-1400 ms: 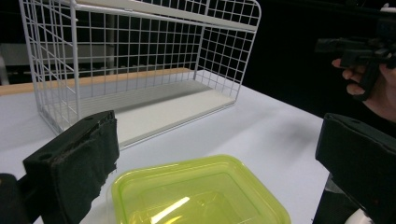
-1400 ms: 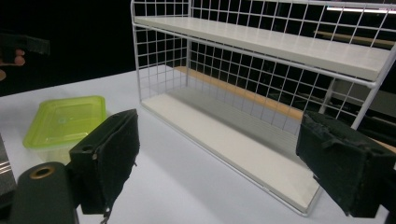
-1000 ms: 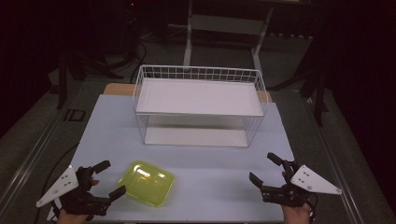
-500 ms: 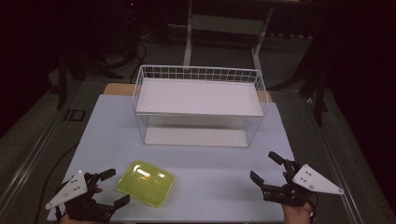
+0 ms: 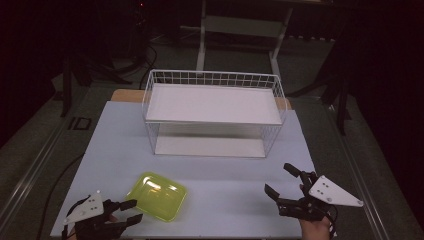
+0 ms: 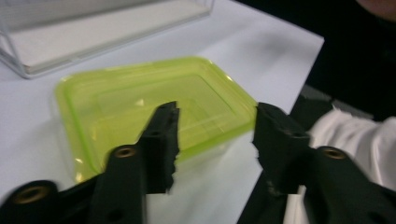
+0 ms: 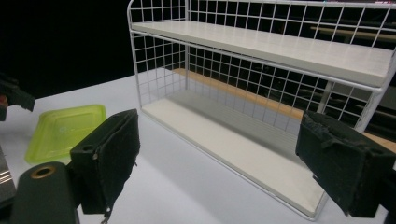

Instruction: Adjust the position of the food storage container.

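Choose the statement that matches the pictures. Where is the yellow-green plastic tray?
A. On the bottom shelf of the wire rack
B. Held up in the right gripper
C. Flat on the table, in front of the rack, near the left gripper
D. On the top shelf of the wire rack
C: the tray lies flat on the table, in front of the wire rack, just ahead of the open left gripper.

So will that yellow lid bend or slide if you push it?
The lid looks like thin see-through plastic, so it's probably light and a bit bendy. It lies flat on the smooth table, so a push would likely make it slide, not tip.
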`<state>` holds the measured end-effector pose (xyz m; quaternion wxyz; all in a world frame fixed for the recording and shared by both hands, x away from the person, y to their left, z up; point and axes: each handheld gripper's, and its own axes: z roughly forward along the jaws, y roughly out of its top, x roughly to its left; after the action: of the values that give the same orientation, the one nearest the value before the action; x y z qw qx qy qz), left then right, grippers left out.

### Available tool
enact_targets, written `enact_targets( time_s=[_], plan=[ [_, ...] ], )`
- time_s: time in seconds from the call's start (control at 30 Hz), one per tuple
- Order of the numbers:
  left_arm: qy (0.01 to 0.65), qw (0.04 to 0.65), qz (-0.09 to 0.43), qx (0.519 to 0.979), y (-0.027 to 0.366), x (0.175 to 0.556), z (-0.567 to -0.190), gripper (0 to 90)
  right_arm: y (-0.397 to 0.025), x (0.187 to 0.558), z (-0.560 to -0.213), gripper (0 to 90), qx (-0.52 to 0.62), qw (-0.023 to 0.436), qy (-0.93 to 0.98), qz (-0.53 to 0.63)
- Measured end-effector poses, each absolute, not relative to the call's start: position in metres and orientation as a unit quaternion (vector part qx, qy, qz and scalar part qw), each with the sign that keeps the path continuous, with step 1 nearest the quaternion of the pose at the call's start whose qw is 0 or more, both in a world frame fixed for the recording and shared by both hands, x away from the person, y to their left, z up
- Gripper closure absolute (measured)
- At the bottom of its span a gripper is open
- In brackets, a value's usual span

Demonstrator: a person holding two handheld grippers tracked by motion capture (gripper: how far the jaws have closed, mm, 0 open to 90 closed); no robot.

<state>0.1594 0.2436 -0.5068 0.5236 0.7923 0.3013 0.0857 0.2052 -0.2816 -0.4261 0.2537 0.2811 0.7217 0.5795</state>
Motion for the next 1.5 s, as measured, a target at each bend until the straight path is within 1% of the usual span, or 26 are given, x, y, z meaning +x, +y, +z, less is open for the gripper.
enact_targets(
  time_s=[0.03,0.07,0.1,0.17,0.2,0.23,0.27,0.33,0.37,0.4,0.53,0.77,0.93,1.17,1.23,1.5],
  plan=[
    [0.298,0.517,0.085,0.798,0.242,0.159,-0.507,57.4,-0.281,0.206,-0.426,13.7,0.282,0.252,0.722,0.579],
    [0.293,0.514,0.084,0.802,0.241,0.159,-0.507,58.3,-0.281,0.206,-0.427,13.7,0.282,0.251,0.722,0.580],
    [0.291,0.512,0.076,0.805,0.240,0.160,-0.508,62.9,-0.281,0.207,-0.427,13.7,0.283,0.250,0.722,0.580],
    [0.289,0.507,0.061,0.810,0.238,0.162,-0.510,64.7,-0.281,0.207,-0.427,13.7,0.284,0.248,0.723,0.579],
    [0.286,0.498,0.063,0.816,0.237,0.162,-0.511,70.2,-0.281,0.207,-0.427,13.8,0.284,0.246,0.723,0.580],
    [0.282,0.491,0.064,0.821,0.236,0.161,-0.513,73.2,-0.281,0.207,-0.427,13.8,0.284,0.246,0.723,0.579],
    [0.276,0.489,0.059,0.825,0.235,0.161,-0.514,78.7,-0.281,0.207,-0.427,13.8,0.284,0.246,0.724,0.579],
    [0.274,0.478,0.060,0.832,0.233,0.161,-0.516,86.9,-0.281,0.207,-0.427,13.8,0.284,0.245,0.724,0.579],
    [0.274,0.478,0.060,0.832,0.233,0.161,-0.516,86.9,-0.281,0.207,-0.427,13.8,0.284,0.244,0.724,0.580],
    [0.262,0.457,0.059,0.848,0.227,0.162,-0.519,90.0,-0.281,0.208,-0.428,13.8,0.287,0.242,0.724,0.579],
    [0.260,0.442,0.064,0.856,0.220,0.164,-0.523,90.0,-0.282,0.209,-0.428,13.8,0.289,0.238,0.723,0.581],
    [0.253,0.443,0.063,0.858,0.212,0.172,-0.525,90.0,-0.284,0.208,-0.428,13.8,0.292,0.236,0.720,0.583],
    [0.264,0.445,0.061,0.854,0.206,0.179,-0.526,90.0,-0.286,0.209,-0.429,13.8,0.294,0.234,0.720,0.583],
    [0.264,0.450,0.070,0.850,0.193,0.188,-0.524,90.0,-0.287,0.209,-0.428,13.8,0.294,0.232,0.719,0.586],
    [0.266,0.448,0.081,0.850,0.187,0.191,-0.524,90.0,-0.287,0.209,-0.428,13.9,0.295,0.232,0.719,0.585],
    [0.264,0.453,0.067,0.849,0.177,0.197,-0.524,90.0,-0.287,0.209,-0.429,13.9,0.293,0.230,0.720,0.585]
  ],
)
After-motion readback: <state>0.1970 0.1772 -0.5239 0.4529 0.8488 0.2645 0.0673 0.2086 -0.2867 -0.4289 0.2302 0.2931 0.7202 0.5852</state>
